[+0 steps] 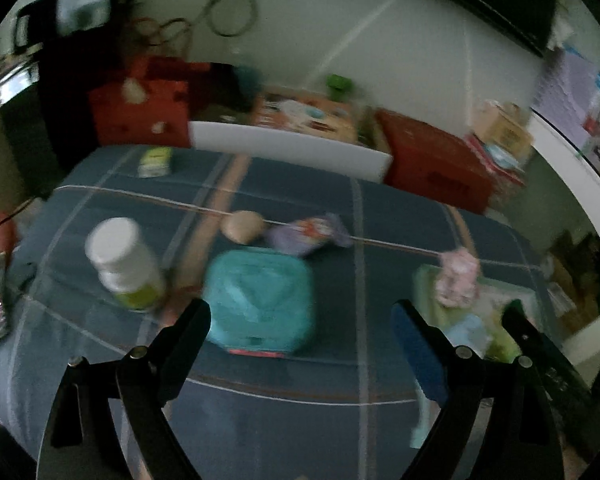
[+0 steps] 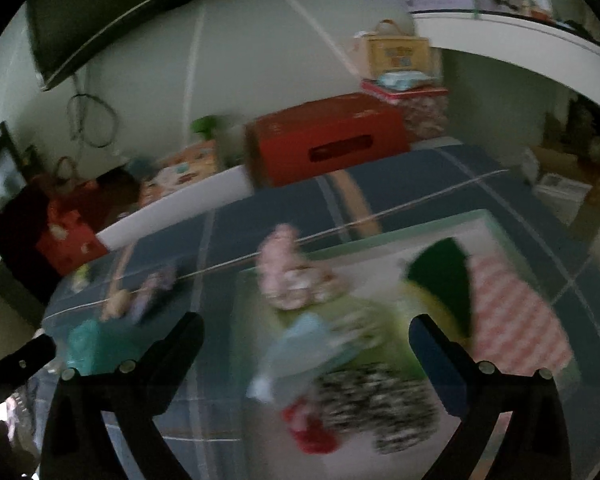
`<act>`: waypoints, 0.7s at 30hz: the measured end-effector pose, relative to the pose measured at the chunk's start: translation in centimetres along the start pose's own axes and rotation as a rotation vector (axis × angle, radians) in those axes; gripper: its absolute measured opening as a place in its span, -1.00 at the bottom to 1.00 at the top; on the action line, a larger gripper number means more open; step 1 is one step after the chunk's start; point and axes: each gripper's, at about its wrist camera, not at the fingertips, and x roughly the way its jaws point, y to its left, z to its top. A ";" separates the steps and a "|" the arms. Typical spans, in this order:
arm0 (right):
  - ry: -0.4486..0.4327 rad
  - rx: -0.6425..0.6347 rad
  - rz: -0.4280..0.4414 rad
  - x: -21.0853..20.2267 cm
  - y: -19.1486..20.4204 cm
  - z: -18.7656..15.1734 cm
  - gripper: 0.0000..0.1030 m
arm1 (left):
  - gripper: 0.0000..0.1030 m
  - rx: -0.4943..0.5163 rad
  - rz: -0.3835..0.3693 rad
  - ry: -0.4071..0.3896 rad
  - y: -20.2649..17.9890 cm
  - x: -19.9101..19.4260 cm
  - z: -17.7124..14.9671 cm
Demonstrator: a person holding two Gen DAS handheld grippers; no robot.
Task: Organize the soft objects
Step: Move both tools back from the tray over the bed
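Blue plaid bedspread [image 1: 284,364] underneath, blurred. Left gripper [image 1: 300,328] spread wide over soft teal zippered pouch [image 1: 260,300]. Right gripper [image 2: 306,340] likewise spread, empty, above heaped small cloths [image 2: 332,344] on pale tray [image 2: 384,240]. Probably light, limp, squashy; best pinched mid-fold.

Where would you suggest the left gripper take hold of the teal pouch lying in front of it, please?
Grip the teal pouch across its width, coming straight down from above. It lies flat on the blue plaid cloth, squarish and soft, right ahead of the open left gripper, whose jaws already stand wider than it. Pinch near the middle, where the fabric bulges; the white bottle stands close on its left.
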 end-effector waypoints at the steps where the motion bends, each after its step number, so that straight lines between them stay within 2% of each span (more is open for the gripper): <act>1: 0.003 -0.006 0.023 0.0 0.7 -0.2 1.00 | 0.78 -0.013 0.011 -0.003 0.7 -0.1 0.0; 6: 0.049 -0.073 0.119 0.9 5.0 -1.4 1.00 | 0.78 -0.094 0.059 -0.009 5.1 -0.7 0.3; 10: 0.092 -0.108 0.160 1.8 7.0 -2.4 1.00 | 0.78 -0.149 0.108 -0.008 8.2 -0.9 0.1; 15: 0.118 -0.166 0.150 2.4 8.7 -3.6 1.00 | 0.78 -0.203 0.135 0.002 11.0 -0.9 0.0; 21: 0.148 -0.209 0.141 3.0 9.7 -4.6 1.00 | 0.78 -0.220 0.122 0.015 12.4 -0.6 0.0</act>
